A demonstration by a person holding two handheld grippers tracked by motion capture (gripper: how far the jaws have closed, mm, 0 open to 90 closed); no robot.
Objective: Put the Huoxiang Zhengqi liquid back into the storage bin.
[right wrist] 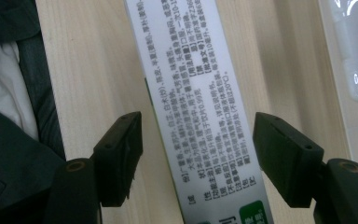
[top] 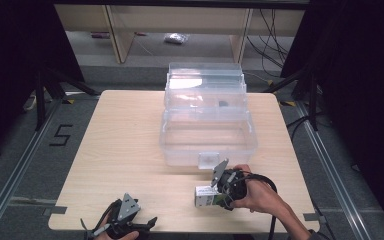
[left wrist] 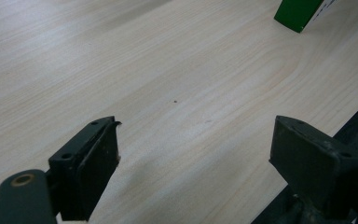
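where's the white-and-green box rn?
High view: the box lies on the table near its front edge, right of centre, just in front of the clear bin, between the right gripper's open jaws.

A large clear plastic storage box with its lid open stands on the pale wooden table, toward twelve o'clock. At eleven o'clock, beyond the table, a small clear bag lies on the grey floor.

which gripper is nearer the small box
Right. The right gripper is down over the box, which lies between its jaws with gaps on both sides. The left gripper sits apart at the table's near edge, jaws open over bare wood.
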